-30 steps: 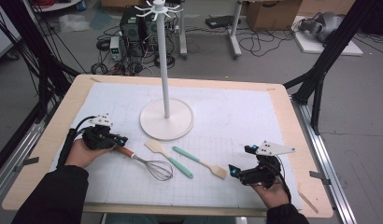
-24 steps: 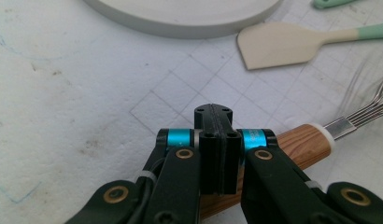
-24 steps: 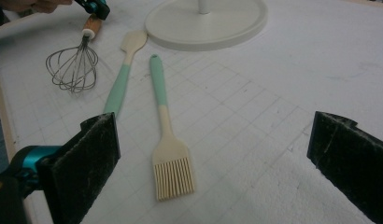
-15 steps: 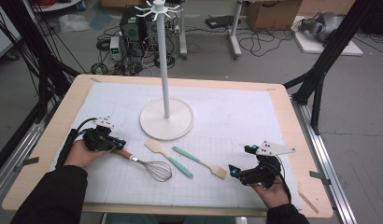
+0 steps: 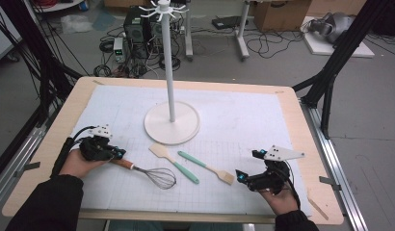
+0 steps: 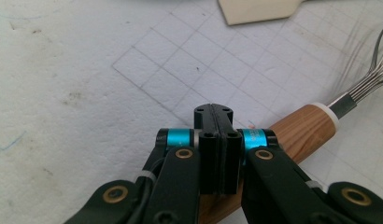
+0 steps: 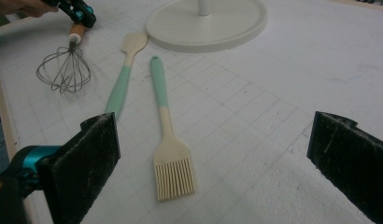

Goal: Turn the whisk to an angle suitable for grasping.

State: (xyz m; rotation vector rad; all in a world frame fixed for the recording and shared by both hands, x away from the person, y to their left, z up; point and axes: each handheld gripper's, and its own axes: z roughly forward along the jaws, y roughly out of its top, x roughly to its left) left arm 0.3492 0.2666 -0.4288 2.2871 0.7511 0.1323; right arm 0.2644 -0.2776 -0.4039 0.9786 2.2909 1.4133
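A wire whisk (image 5: 157,175) with a wooden handle (image 6: 301,128) lies on the white mat at front left. My left gripper (image 5: 119,155) sits low over the handle's end. Its jaws (image 6: 213,112) are pressed together with nothing between them, and the handle passes underneath. A mint-handled spatula (image 5: 174,162) and a mint-handled brush (image 5: 207,168) lie side by side in the middle. My right gripper (image 5: 239,176) rests at front right, open, its wide jaws (image 7: 215,123) framing the brush's bristles (image 7: 173,177) without touching them.
A white hook stand (image 5: 172,126) with a round base and tall post stands at the mat's centre, just beyond the utensils. The wooden table edge (image 5: 325,192) borders the mat. Cables and boxes lie on the floor behind.
My left gripper has edged slightly down and left over the whisk handle. The whisk, the other utensils and the right gripper have kept still.
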